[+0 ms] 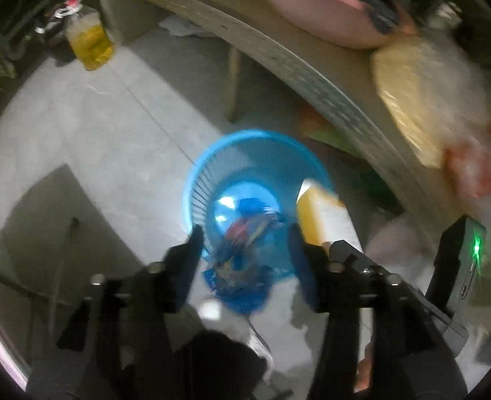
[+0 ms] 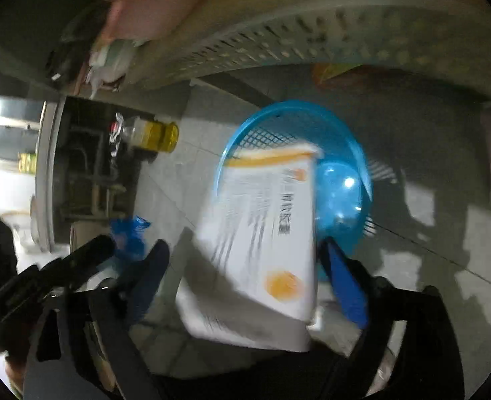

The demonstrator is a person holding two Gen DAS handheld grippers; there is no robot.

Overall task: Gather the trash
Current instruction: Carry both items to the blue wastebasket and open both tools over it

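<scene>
The left gripper [image 1: 245, 243] points steeply down with its jaws standing apart; a crumpled blue wrapper [image 1: 237, 276] hangs in the gap between the fingers, and through the blur I cannot tell whether either pad touches it; directly beyond it stands the blue basket [image 1: 208, 166] on the grey floor [image 1: 112, 126], with more wrappers lying at its bottom; the white and orange box [image 1: 325, 213] shows at the basket's right rim, just beside the left gripper's right finger. In the right wrist view, the right gripper [image 2: 245, 253] has its jaws spread wide; the box [image 2: 265, 233] lies between them, tilted, its far end over the basket's [image 2: 279, 113] mouth; it sits close against the right finger, well apart from the left one, so no clamping shows; the blue wrapper [image 2: 128, 233] appears at the left beside the other gripper. Farther off, a bottle of yellow liquid [image 2: 155, 136] stands on the floor, and a perforated table edge [image 2: 312, 46] runs above the basket.
</scene>
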